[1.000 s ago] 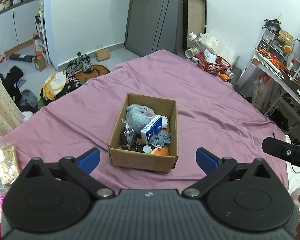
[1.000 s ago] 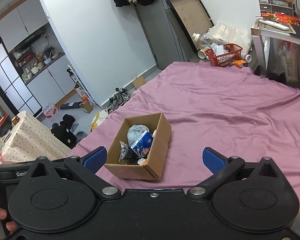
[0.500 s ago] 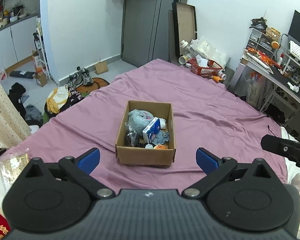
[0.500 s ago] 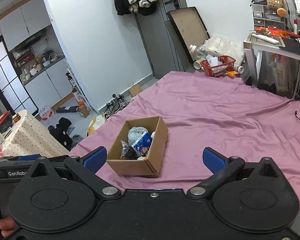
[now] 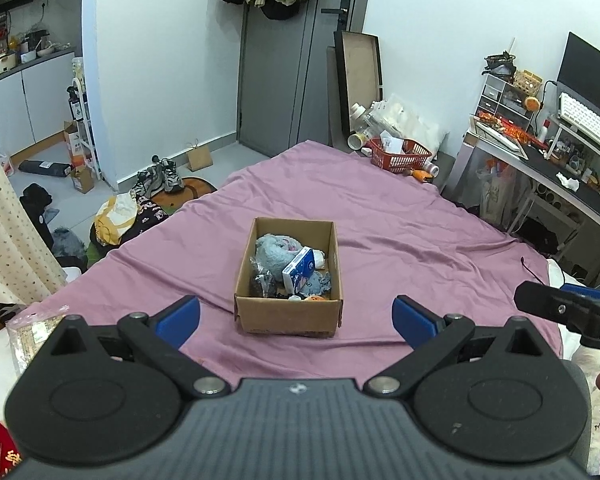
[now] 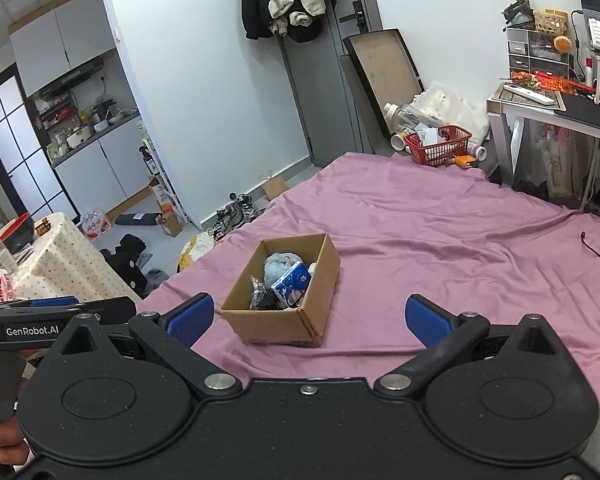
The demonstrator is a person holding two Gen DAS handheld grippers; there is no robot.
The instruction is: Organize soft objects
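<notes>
Only my left wrist view catches the orange ball (image 5: 315, 298) tucked against the near wall of the cardboard box (image 5: 288, 318); from my right wrist view that wall hides it. Each view also shows the other tool at its edge: my right gripper (image 5: 568, 307) pokes in at the right of the left view, and my left gripper (image 6: 56, 312) lies along the left of the right view, a hand (image 6: 4, 442) wrapped below it.

My left gripper (image 5: 296, 318) has its jaws spread wide and holds nothing; my right gripper (image 6: 310, 318) is the same, wide apart and empty. Both hang above the near part of the purple bedsheet (image 5: 400, 232), short of the box.

That box sits open-topped in the middle of the sheet. Inside lie a grey plush toy (image 5: 272, 254) toward the far end, a blue and white tissue pack (image 5: 300, 268) leaning across it, a dark crinkled bag (image 5: 260, 280) on the left side and a grey cloth (image 5: 318, 282) near the front.

Against a second ago, the box looks smaller and farther in both views, and more of the door and hanging coats (image 6: 284, 4) shows above, so both of my grippers have pulled back and tipped up
</notes>
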